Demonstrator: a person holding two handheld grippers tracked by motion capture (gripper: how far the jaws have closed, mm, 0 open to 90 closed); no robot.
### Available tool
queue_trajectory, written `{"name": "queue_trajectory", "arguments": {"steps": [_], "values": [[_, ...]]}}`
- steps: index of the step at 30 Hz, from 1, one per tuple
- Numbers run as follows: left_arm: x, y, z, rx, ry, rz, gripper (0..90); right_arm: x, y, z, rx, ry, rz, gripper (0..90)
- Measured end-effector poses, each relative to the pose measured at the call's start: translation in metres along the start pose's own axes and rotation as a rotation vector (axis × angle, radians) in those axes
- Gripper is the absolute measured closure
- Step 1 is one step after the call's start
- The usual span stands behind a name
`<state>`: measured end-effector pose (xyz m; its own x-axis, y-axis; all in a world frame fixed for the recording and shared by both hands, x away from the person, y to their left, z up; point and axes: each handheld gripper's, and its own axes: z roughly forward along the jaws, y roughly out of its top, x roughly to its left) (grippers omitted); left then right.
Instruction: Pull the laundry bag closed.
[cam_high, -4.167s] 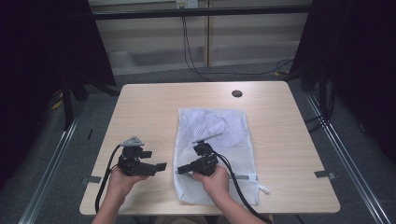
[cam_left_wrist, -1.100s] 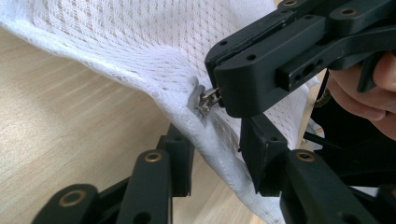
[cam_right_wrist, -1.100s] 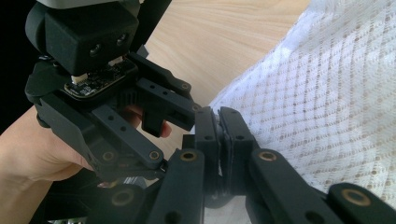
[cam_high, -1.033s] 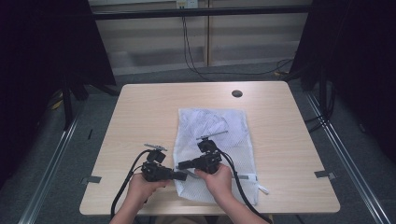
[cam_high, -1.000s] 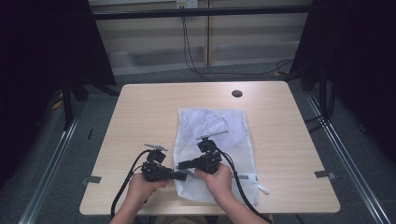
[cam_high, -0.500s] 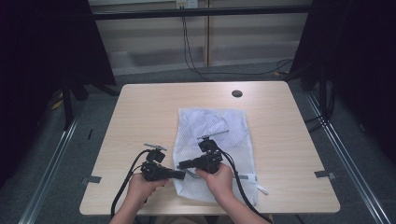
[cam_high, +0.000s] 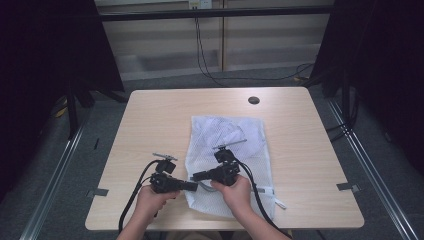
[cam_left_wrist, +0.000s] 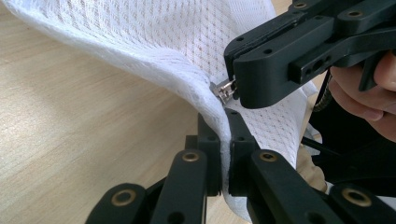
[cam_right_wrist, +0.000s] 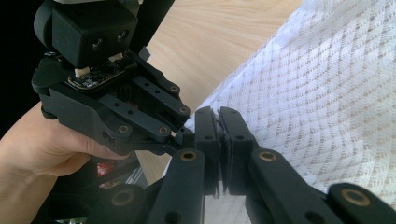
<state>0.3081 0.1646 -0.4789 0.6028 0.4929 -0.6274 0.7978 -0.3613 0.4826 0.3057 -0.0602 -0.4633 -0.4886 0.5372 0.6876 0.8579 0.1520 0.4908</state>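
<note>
Two tongs meet at the near left edge of a white mesh bag (cam_high: 227, 150) lying flat on a pale wood counter (cam_high: 150, 120). The counter has rounded corners and a dark round grommet (cam_high: 253, 100) near its far edge. Grey carpet floor around it; metal rails (cam_high: 55, 175) run along both sides; black curtains at left and right; cables (cam_high: 200, 45) hang down the far wall panel. No legible writing or brand anywhere.

The bag sits right of centre, reaching from mid-counter to the near edge, with a small white tab (cam_high: 277, 202) sticking out at its near right corner.

Left tongs (cam_high: 192, 186): clenched on the bag's edge. In the left gripper view the two jaws press a fold of mesh (cam_left_wrist: 140, 51) tight between them, the cloth lifted off the wood and draping over the tips. The jaws have just been closing, with the fabric between them.

Right tongs (cam_high: 196, 176): also clamped shut, pointing toward the left ones and just beside them. The left gripper view shows them gripping a small metal zipper pull (cam_left_wrist: 225, 89) at the bag's edge. The right gripper view shows its jaws (cam_right_wrist: 219, 140) together against the mesh.
</note>
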Motion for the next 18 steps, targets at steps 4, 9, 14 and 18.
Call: {"name": "queue_trajectory", "arguments": {"steps": [4,9,14,18], "values": [[-0.0002,0.0001,0.0,-0.001,-0.003,-0.003,87.7,-0.0013,-0.0009,-0.0007,-0.002,0.002,-0.003,86.9],[-0.0003,0.0,-0.0002,-0.005,-0.008,-0.01,87.8,-0.0036,-0.0015,-0.0026,-0.002,0.002,0.002,86.9],[-0.0004,0.0002,0.0002,-0.004,-0.01,-0.013,87.8,-0.0038,-0.0022,-0.004,0.002,-0.001,0.003,86.9],[-0.0005,0.0001,-0.0005,-0.009,-0.016,-0.018,87.8,-0.0038,-0.0023,-0.0052,0.005,-0.006,-0.004,86.9]]}}
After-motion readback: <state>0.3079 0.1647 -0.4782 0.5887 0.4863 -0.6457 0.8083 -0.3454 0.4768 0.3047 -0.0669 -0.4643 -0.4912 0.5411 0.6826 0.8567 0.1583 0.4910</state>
